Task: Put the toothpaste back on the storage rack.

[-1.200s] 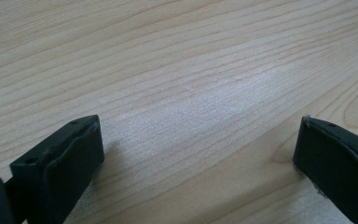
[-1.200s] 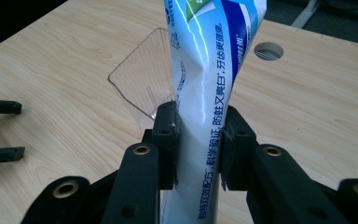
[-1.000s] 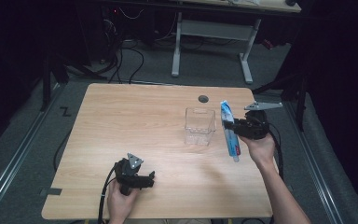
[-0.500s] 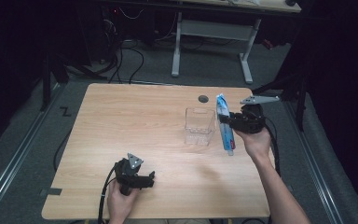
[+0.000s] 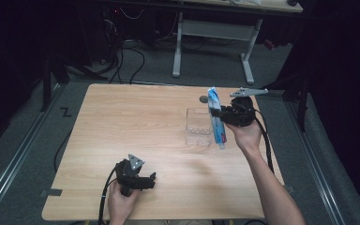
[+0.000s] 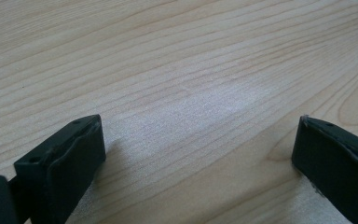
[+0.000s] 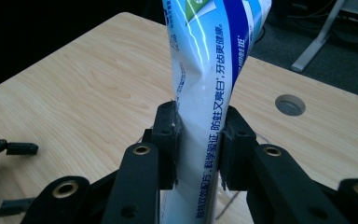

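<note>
Blue-and-white toothpaste tube (image 7: 209, 93) is clamped upright between the 2 jaws of the right gripper (image 5: 222, 115), held above the table (image 5: 136, 122) just beside a clear plastic box (image 5: 198, 127) near the right edge. The left gripper (image 5: 151, 180) rests low at the table's near side, its jaws spread wide with nothing between them.

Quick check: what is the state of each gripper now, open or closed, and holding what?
Left gripper: open, holding nothing, low over the table.
Right gripper: closed on the toothpaste tube, beside the clear container.
</note>
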Available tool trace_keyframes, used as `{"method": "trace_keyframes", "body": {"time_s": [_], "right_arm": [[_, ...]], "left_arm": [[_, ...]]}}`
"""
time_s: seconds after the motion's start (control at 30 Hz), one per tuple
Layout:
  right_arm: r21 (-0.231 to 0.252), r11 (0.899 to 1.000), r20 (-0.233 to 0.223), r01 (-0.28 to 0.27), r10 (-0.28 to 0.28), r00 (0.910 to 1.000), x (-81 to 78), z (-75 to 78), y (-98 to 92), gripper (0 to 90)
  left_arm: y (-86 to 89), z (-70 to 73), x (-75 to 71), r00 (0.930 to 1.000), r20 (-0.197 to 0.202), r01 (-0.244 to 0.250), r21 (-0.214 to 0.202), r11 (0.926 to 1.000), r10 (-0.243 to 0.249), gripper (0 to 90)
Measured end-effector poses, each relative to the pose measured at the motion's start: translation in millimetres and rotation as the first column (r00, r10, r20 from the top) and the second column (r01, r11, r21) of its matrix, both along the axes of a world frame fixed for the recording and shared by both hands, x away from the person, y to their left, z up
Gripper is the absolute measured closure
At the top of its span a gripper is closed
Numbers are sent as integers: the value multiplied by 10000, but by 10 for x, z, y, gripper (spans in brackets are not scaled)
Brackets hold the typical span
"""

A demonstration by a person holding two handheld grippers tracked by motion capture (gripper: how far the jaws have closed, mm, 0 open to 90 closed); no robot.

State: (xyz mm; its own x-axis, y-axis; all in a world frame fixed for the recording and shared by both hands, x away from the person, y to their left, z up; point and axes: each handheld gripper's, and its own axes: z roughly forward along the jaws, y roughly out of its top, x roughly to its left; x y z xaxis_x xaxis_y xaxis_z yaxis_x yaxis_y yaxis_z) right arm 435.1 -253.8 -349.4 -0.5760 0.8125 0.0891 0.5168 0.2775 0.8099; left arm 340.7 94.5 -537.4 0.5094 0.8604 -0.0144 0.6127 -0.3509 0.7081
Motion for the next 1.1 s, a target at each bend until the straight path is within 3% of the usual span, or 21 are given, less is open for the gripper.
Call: {"method": "trace_keyframes", "body": {"time_s": [0.57, 0.73, 1.1], "right_arm": [[270, 9996, 104, -44, 41, 9999, 245, 76, 250, 714], [-61, 10000, 162, 47, -46, 9999, 304, 97, 301, 713], [-131, 9992, 458, 391, -384, 9982, 432, 106, 384, 712]], "left_arm": [[0, 1, -1, 10000, -4, -7, 13, 10000, 7, 30], [3, 1, -1, 10000, 5, -17, 13, 10000, 17, 34], [3, 1, -2, 10000, 20, -25, -22, 10000, 25, 37]]}}
